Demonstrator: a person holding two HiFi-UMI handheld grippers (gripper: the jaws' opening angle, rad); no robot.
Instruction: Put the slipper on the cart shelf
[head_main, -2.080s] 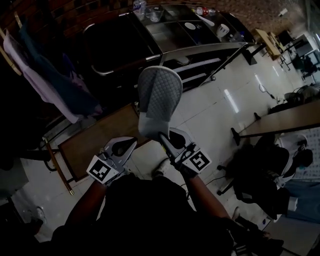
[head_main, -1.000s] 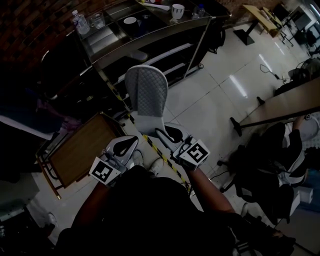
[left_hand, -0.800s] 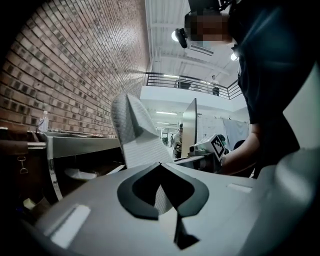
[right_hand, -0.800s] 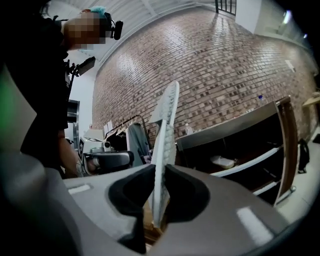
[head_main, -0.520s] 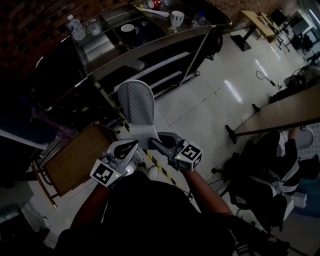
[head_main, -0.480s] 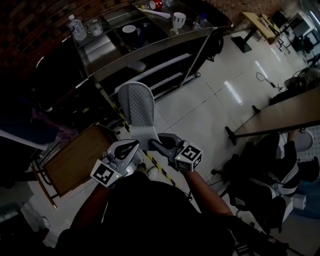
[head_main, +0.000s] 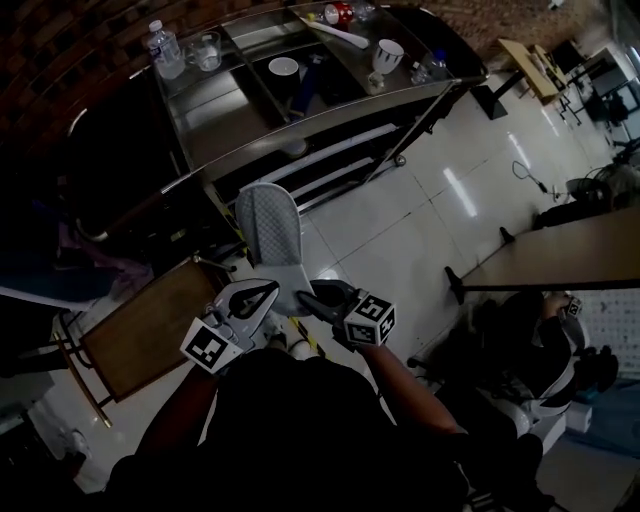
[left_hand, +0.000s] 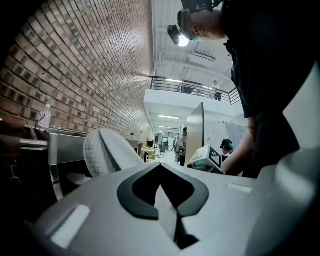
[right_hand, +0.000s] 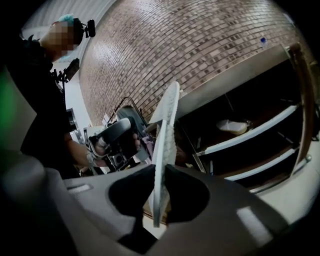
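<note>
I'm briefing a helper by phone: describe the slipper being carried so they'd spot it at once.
Find the steel cart by the brick wall. Before it, the left gripper and right gripper clamp one end of a pale grey slipper. Unlike the pale thing lying on the cart's shelf, it is quilted and held in the air.

The head view looks steeply down from above the person's shoulders, with the cart (head_main: 330, 118) ahead. The left gripper view sits low and close, facing level along the brick wall (left_hand: 75, 75) beside the cart. The right gripper view tilts slightly down at the cart's shelves. All three views share the slipper (head_main: 268, 225) and the cart.
</note>
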